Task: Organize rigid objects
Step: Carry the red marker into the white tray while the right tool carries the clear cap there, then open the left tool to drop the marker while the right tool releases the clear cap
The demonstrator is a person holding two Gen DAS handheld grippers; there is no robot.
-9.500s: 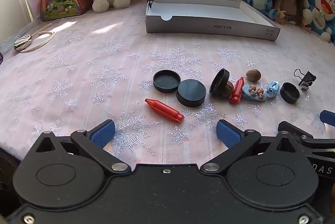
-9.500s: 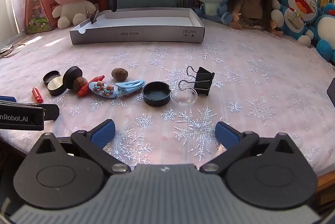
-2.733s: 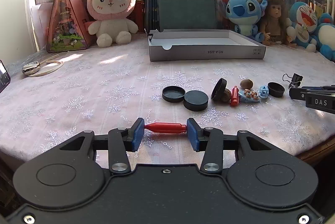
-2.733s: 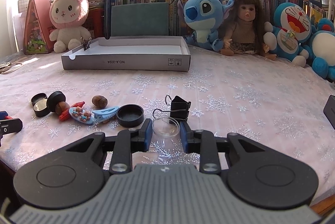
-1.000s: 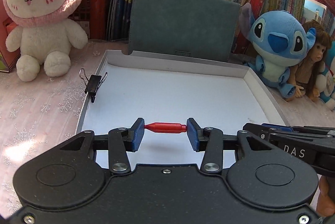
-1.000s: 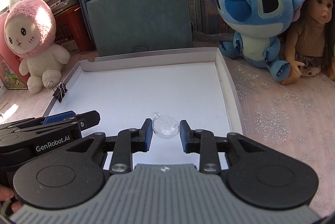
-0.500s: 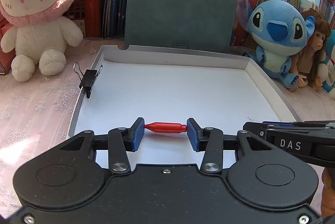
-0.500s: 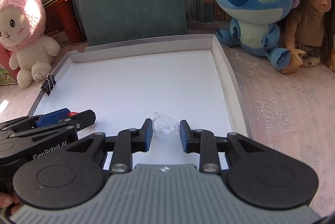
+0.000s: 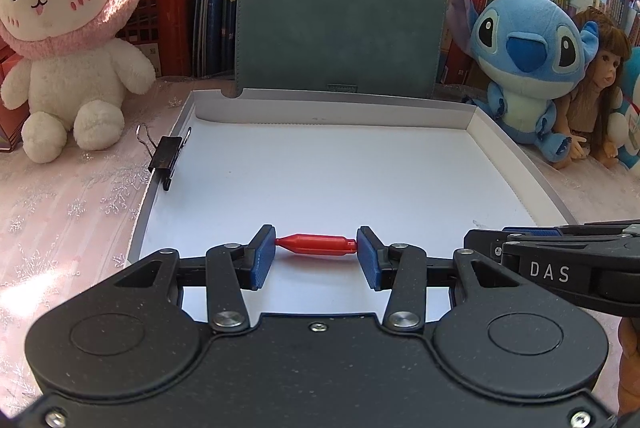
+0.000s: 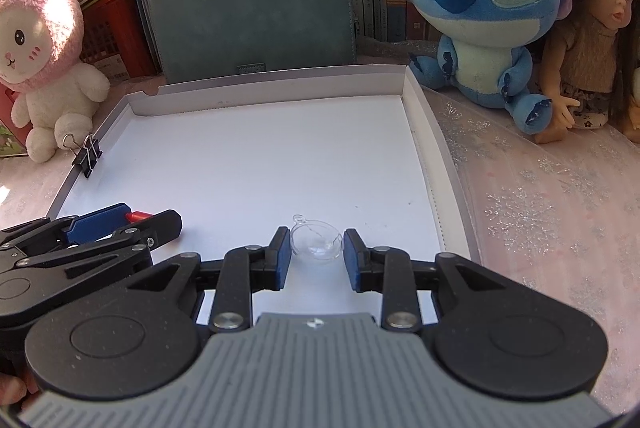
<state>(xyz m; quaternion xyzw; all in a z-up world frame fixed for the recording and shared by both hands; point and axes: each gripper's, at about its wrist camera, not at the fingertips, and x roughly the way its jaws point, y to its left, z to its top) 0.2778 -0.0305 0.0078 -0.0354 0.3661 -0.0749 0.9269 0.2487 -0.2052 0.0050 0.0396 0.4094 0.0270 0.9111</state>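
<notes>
My left gripper (image 9: 316, 252) is clamped end-to-end on the small red plastic capsule-shaped piece (image 9: 316, 245), held over the near-left part of the shallow white cardboard box lid (image 9: 320, 180). My right gripper (image 10: 313, 254) is narrow, pads against the clear plastic half-dome (image 10: 317, 240) over the lid's near-right area. Can't tell if either piece touches the floor. Lid's interior looks bare; a black binder clip (image 9: 166, 155) grips its left wall.
</notes>
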